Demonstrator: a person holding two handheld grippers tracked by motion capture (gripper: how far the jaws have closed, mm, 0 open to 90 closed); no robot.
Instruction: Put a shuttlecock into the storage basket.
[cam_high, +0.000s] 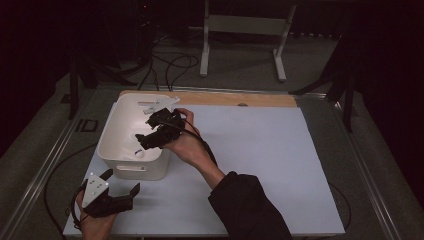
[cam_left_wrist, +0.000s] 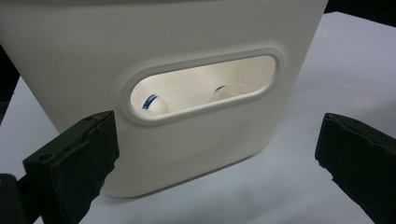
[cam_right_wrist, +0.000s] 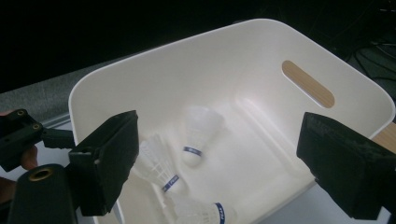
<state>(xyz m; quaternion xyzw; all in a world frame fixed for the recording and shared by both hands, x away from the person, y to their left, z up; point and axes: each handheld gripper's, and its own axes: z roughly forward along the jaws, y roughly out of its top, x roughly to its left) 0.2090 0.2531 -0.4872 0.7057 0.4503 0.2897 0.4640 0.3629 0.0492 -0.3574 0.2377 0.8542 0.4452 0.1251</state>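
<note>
We see three white shuttlecocks with blue bands around their cork ends lying in the white bin (cam_right_wrist: 233, 60). In the right gripper view one shuttlecock (cam_right_wrist: 198, 133) sits near the middle of the frame with its cork toward the lower edge, a second (cam_right_wrist: 156, 163) lies just left of it, and a third (cam_right_wrist: 201, 212) lies at the bottom edge. The bin has rounded corners and a slot handle in each end wall; in the high view it stands at the left of the white table (cam_high: 260, 150).

The right gripper (cam_high: 145, 141) hangs over the bin, angled down into it, its jaws spread wide with nothing between them. The sleeved forearm (cam_high: 240, 200) reaches in from the bottom centre of the frame.

The left gripper (cam_high: 120, 187) rests at the lower left, just before the bin's near wall, jaws wide apart and empty, pointing at the handle slot (cam_left_wrist: 203, 86).
</note>
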